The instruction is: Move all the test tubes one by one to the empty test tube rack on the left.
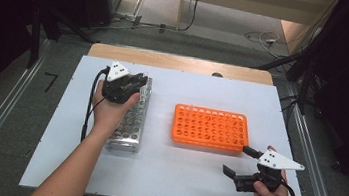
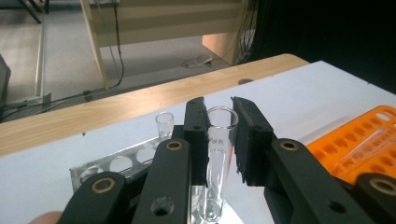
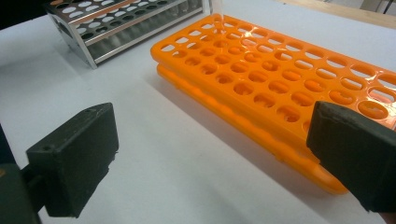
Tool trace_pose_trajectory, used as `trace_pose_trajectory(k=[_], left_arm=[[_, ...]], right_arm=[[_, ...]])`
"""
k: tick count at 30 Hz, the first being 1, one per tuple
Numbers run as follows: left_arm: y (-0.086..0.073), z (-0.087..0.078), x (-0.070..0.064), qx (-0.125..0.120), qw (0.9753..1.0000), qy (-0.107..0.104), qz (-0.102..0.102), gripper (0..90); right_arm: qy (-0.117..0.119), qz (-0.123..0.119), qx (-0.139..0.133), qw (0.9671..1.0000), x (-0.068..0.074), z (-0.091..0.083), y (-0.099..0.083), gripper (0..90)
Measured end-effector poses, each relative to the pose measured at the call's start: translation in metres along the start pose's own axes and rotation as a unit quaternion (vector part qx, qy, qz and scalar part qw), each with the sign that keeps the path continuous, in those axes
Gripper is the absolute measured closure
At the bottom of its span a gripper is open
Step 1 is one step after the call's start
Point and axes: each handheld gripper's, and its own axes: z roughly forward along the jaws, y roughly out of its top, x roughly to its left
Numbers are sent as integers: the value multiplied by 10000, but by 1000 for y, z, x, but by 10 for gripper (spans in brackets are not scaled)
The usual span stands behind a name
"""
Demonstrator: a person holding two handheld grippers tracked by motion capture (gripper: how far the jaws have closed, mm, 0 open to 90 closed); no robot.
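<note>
Tube [image 2: 219,140] stands upright between the left gripper's [image 2: 218,135] jaws, above the metal rack's [image 2: 122,164] far end; jaws close beside the glass, but whether they press it I cannot tell. A second tube [image 2: 164,124] sits in the rack just behind. Likely step: lift out. Squeeze gently below the rim, draw straight up, no tilt. Right gripper [image 1: 240,162] waits with jaws wide apart, near the orange rack's [image 1: 211,128] corner.
</note>
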Motion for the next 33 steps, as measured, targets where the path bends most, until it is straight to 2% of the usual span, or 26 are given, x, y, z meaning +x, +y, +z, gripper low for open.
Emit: trace_pose_trajectory(k=[8,21,24,28,33], left_arm=[[-11,4,-1,204,9997,84,-38,759],[-16,10,1,675,9977,11,-27,753],[-16,9,1,671,9977,-59,-84,742],[-14,5,2,592,9980,-179,-160,679],[-11,-3,1,416,9979,-378,-322,535]], right_arm=[[14,4,-9,10000,1,0,1,8],[11,-28,15,10000,2,1,1,8],[10,-26,15,10000,2,1,1,8],[10,-25,14,10000,2,1,1,8],[26,-34,7,10000,3,1,1,8]])
